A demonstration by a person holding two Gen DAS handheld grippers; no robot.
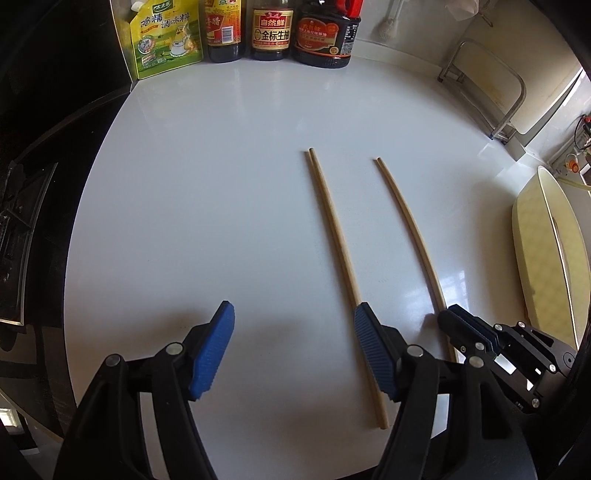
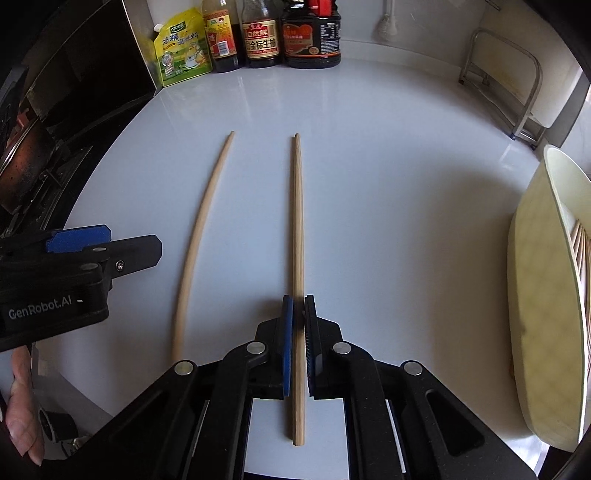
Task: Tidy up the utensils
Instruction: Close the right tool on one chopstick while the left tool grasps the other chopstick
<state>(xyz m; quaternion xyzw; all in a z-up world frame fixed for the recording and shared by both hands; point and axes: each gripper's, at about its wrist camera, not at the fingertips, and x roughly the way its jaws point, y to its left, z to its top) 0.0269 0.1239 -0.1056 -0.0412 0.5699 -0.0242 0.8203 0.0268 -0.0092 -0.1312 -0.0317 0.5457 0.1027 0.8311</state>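
Two wooden chopsticks lie on the white counter [image 1: 221,166]. My right gripper [image 2: 298,306] is shut on the right chopstick [image 2: 297,221], which runs between its blue pads; it shows in the left wrist view [image 1: 458,328] on that chopstick [image 1: 410,225]. The left chopstick [image 1: 332,229] lies free beside it and passes under my left gripper's right pad [image 1: 373,354]. My left gripper [image 1: 291,314] is open and empty. It also shows at the left of the right wrist view [image 2: 110,247], beside the free chopstick [image 2: 195,236].
A seasoning pouch [image 1: 162,37] and three dark sauce bottles [image 1: 271,29] stand at the counter's back edge. A metal rack [image 1: 491,88] stands at the back right. A pale yellow holder [image 2: 543,295] with chopsticks stands at the right. A black stove [image 2: 55,122] lies to the left.
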